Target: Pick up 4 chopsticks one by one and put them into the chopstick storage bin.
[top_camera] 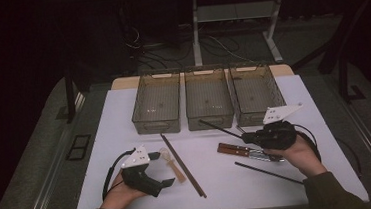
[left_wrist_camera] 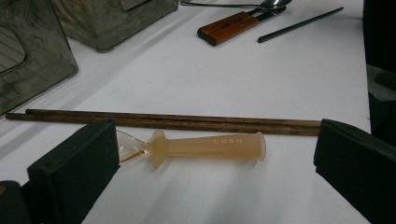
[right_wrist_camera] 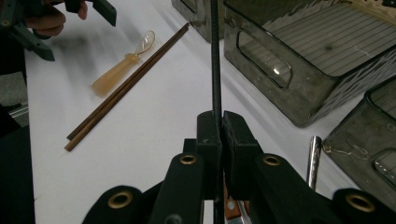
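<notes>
My right gripper (top_camera: 249, 137) (right_wrist_camera: 222, 130) is shut on a thin black chopstick (top_camera: 219, 127) (right_wrist_camera: 215, 56), which is lifted off the table and points toward the bins. A second black chopstick (top_camera: 269, 173) (left_wrist_camera: 299, 24) lies on the table near my right hand. Open at the front left, my left gripper (top_camera: 162, 169) (left_wrist_camera: 215, 172) hangs low over the table. A small spoon with an amber handle (top_camera: 170, 163) (left_wrist_camera: 205, 147) (right_wrist_camera: 121, 65) lies between its jaws, untouched. A pair of brown wooden chopsticks (top_camera: 183, 166) (left_wrist_camera: 177, 122) (right_wrist_camera: 126, 86) lies just beyond the spoon.
Three grey see-through bins stand side by side at the back: left (top_camera: 156, 124), middle (top_camera: 209, 118) and right (top_camera: 255, 119). Wood-handled cutlery (top_camera: 240, 150) (left_wrist_camera: 229, 27) lies under my right hand. The white table ends near my forearms.
</notes>
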`<state>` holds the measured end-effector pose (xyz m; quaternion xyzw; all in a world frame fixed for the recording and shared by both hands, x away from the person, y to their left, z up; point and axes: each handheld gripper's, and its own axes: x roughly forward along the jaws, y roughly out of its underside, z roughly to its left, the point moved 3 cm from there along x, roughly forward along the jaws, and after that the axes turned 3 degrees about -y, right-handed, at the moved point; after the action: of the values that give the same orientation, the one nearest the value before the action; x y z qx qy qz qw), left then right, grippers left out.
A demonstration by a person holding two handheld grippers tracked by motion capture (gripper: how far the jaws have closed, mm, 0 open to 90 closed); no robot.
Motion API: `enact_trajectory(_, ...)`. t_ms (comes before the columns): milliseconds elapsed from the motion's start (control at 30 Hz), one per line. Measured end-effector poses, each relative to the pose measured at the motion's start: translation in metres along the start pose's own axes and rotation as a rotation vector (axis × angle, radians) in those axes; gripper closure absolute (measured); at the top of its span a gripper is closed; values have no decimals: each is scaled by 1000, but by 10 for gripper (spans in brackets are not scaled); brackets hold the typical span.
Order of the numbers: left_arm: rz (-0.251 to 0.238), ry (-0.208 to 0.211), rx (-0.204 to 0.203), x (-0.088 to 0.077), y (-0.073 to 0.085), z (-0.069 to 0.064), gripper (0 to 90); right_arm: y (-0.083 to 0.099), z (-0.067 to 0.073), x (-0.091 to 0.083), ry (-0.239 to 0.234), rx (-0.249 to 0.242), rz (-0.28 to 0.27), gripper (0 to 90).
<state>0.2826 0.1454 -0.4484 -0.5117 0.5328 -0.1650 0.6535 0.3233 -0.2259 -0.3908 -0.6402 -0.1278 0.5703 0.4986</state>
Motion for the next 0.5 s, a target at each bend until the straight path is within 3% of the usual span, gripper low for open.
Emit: enact_trajectory(500, 1, 2, -1, 0, 0, -1, 0, -38, -2, 29, 40, -5, 36, 859)
